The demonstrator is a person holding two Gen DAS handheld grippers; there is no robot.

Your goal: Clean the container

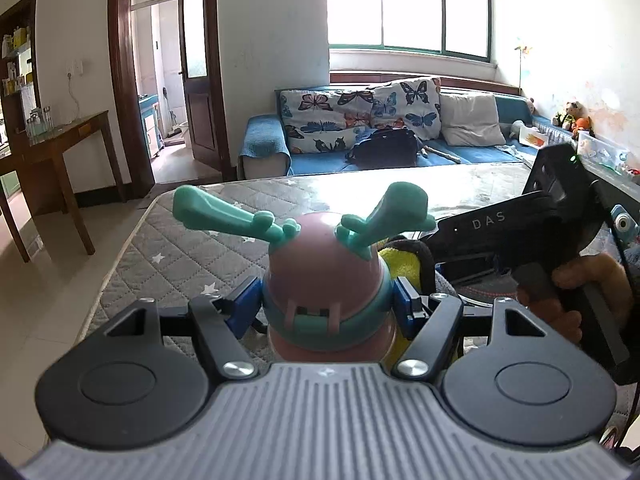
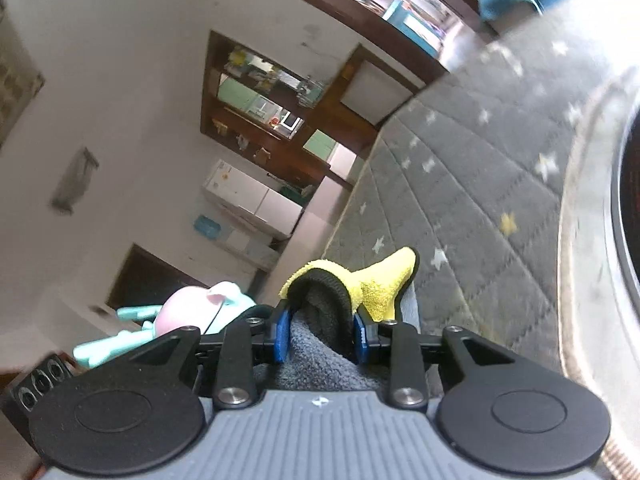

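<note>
Container (image 1: 326, 276): pink bottle with teal band and teal antler handles, upright, clamped at the collar between the left gripper (image 1: 326, 306) pads, above the near end of the grey starred mattress (image 1: 192, 248). Cloth (image 2: 320, 320), yellow and grey, pinched in the right gripper (image 2: 320, 334), lies just right of the bottle, nearly touching. Lettering "DAS" shows on the right gripper's body.

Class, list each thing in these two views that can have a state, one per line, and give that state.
Pink container: upright, lid shut, clamped at its teal band.
Left gripper: shut on the container.
Cloth: yellow and grey, folded, pinched.
Right gripper: shut on the cloth, rolled sideways beside the container.
Wooden door: open.
Black bag: lying on the sofa.
</note>
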